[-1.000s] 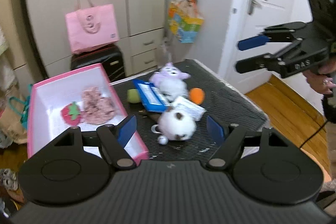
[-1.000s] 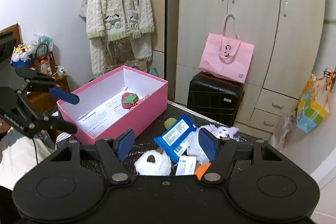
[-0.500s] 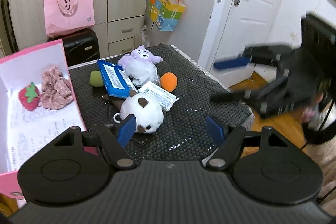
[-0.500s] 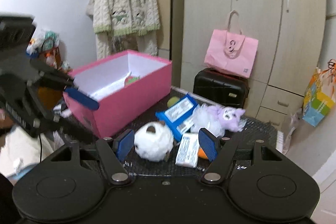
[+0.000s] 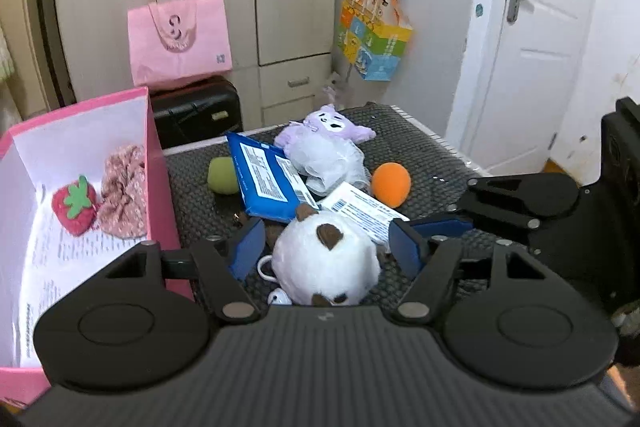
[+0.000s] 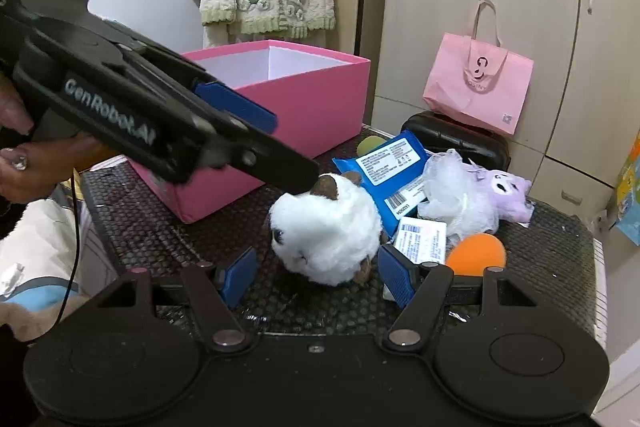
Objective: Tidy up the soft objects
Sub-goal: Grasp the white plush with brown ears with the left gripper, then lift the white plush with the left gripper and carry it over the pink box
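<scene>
— Both hand-held grippers have dropped toward the table (image 5: 432,155); left hand-held gripper (image 5: 324,247) just narrowed around the white plush (image 5: 324,259).
— Gripping it?
— Pads aren't pressing. Right hand-held gripper (image 6: 316,275) gapes, empty, just beside it.

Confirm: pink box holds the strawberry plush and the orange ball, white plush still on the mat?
Not quite. In the left wrist view the pink box holds the strawberry plush and a pink patterned fabric bundle; the orange ball lies on the mat, as does the white plush.
</scene>
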Action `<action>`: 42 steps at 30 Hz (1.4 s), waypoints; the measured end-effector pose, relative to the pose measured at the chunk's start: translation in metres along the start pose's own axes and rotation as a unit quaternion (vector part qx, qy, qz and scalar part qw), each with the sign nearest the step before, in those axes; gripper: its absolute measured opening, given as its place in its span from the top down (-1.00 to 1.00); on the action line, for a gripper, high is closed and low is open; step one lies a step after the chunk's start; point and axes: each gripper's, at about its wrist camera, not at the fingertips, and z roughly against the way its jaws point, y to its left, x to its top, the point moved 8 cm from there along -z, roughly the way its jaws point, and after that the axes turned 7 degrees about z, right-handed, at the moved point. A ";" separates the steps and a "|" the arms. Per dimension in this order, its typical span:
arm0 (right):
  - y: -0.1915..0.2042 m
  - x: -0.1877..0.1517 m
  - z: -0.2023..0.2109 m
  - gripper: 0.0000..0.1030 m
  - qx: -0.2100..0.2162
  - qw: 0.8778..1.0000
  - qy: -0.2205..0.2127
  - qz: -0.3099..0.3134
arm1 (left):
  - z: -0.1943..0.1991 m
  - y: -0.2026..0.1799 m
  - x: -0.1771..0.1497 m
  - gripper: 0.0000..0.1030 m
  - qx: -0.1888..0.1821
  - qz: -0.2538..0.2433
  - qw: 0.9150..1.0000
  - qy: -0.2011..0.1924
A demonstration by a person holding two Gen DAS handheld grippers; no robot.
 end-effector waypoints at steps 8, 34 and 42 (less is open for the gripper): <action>-0.002 -0.003 -0.020 -0.52 -0.032 0.999 -0.011 -0.026 | -0.030 -0.002 -0.005 -0.23 0.037 -0.006 0.999 0.029; 0.000 -0.018 -0.044 -0.39 -0.055 0.987 0.002 -0.154 | -0.047 0.011 -0.020 -0.05 0.025 0.111 0.993 0.041; 0.011 -0.019 -0.028 -0.20 -0.052 0.982 -0.027 -0.179 | -0.035 0.007 -0.024 -0.03 0.016 0.093 0.995 0.034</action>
